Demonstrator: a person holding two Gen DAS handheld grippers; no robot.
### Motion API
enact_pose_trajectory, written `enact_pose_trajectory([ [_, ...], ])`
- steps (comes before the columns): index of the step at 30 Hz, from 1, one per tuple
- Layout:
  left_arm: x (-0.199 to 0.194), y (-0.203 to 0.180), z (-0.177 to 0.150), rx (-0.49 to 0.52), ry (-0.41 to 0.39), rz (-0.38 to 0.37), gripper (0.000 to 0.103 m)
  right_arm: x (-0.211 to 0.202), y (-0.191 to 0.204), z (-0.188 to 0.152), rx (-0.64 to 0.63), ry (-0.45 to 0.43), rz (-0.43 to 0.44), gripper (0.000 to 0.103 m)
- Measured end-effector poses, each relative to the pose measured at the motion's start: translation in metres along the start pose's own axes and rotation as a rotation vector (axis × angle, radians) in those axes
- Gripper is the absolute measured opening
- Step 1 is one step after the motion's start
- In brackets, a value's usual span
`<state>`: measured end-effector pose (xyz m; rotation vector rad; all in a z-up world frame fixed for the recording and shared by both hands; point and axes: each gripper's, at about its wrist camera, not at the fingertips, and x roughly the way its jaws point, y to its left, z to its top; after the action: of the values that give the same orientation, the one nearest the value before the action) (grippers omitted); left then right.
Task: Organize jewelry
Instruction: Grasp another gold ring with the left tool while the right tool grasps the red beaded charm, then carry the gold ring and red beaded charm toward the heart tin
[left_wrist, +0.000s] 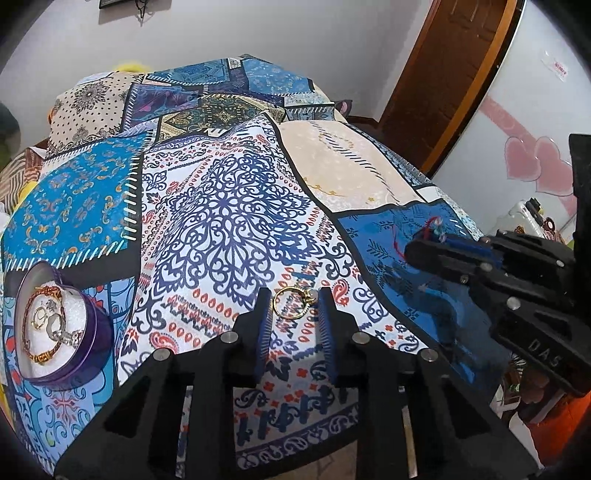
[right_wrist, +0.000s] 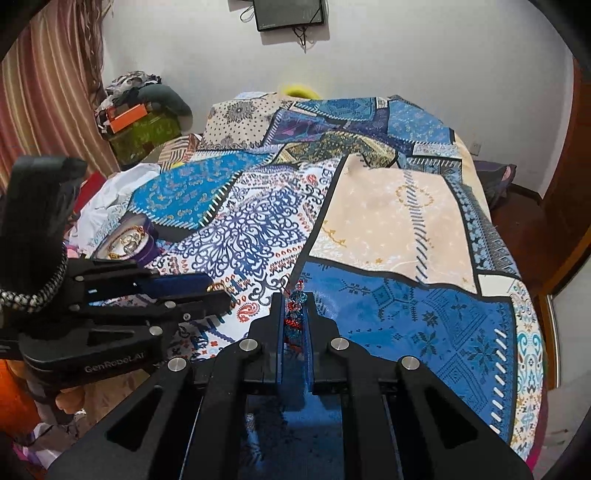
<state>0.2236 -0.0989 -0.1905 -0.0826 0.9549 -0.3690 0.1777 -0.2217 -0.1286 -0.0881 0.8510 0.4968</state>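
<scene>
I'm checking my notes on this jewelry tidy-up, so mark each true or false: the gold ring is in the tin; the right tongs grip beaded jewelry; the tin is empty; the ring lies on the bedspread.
1. The gold ring is in the tin. False: it lies between the left tongs' open jaws.
2. The right tongs grip beaded jewelry. True.
3. The tin is empty. False: it holds a bracelet and other pieces.
4. The ring lies on the bedspread. True.

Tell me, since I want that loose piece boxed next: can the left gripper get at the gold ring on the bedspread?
Probably yes: the gold ring lies uncovered between the left gripper fingertips, with nothing blocking it.
</scene>
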Motion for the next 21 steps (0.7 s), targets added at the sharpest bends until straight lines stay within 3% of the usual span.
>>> enact_pose_trajectory([
  [21,-0.093,0.028,-0.009,-0.025,-0.176,0.076,0.024,-0.041,0.064,0.03,-0.081,-0.13,0.021,0.008],
])
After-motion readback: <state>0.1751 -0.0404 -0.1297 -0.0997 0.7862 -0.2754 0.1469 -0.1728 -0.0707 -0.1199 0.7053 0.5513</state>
